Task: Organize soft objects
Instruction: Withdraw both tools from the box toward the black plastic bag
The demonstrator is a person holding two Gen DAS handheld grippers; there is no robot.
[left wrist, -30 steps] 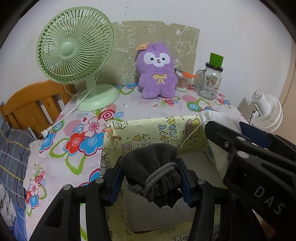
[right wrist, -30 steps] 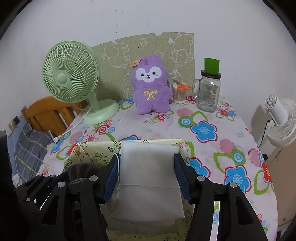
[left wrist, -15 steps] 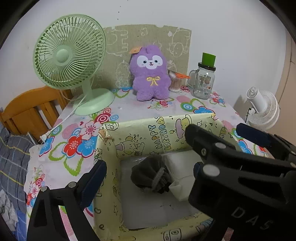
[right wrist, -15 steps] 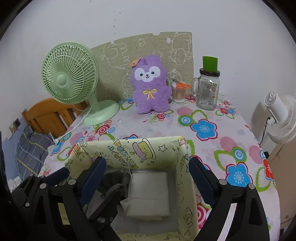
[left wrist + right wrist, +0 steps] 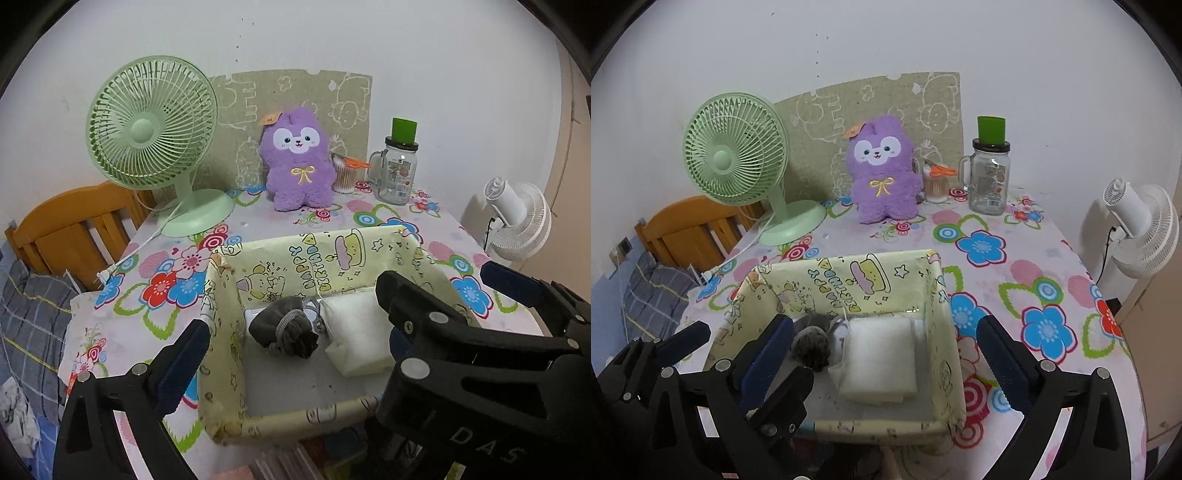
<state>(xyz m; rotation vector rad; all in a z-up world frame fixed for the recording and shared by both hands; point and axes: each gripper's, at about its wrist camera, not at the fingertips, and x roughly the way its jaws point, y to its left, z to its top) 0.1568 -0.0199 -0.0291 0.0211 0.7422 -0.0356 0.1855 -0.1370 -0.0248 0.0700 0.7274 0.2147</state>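
Dark drawstring pouch (image 5: 284, 332) and white cloth bundle (image 5: 881, 360) in box (image 5: 849, 280): light, limp, best pinched mid-body. Left gripper (image 5: 291, 350) wide, empty; right gripper (image 5: 886, 354) opening, empty.

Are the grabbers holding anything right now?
Nothing. Both the left gripper and right gripper are empty; its jaws are opening. The dark grey drawstring pouch and white folded cloth lie in the yellow box.

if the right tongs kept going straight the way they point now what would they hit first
Most likely the white folded cloth lying in the yellow box: it sits centred between the open right tongs, ahead and below. Depth is unclear, so the box's near rim might catch the fingers first.
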